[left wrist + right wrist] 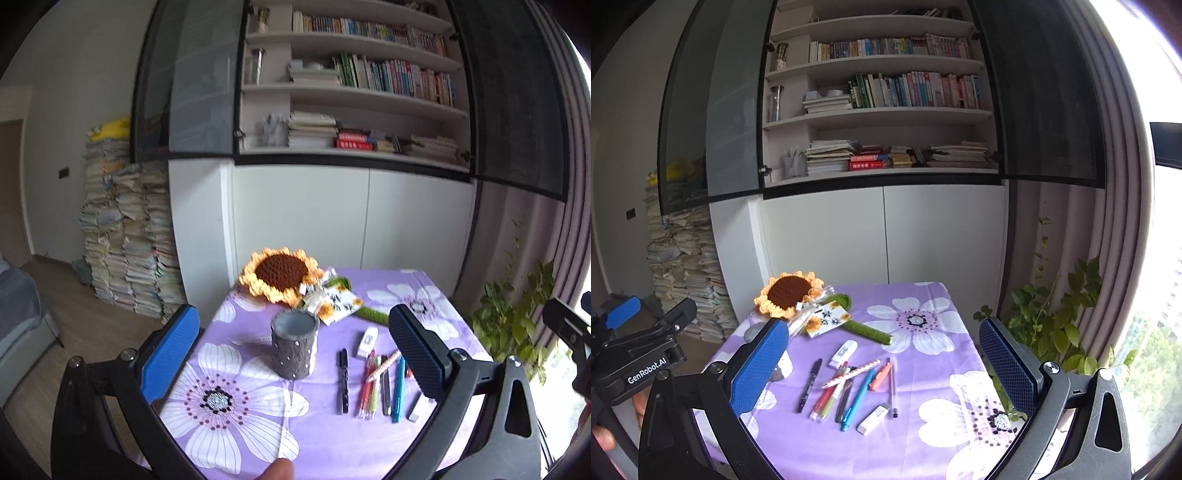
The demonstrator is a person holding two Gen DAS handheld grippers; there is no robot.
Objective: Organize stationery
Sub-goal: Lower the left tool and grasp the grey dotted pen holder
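While both were held up over the table [332,443], the left gripper [295,354] and right gripper [882,365] were spread wide, nothing held, above cup [294,347] and pens [846,391].

Both claws [295,354] [886,365] wide apart, empty

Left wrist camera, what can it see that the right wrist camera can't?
Only the left wrist view shows the whole grey pen cup, standing upright and looking empty. Only the right wrist view shows the orange pen fully and the thin refill. Both show the purple flowered tablecloth, the crochet sunflower, the black marker, the blue pen and each camera's own open tongs.
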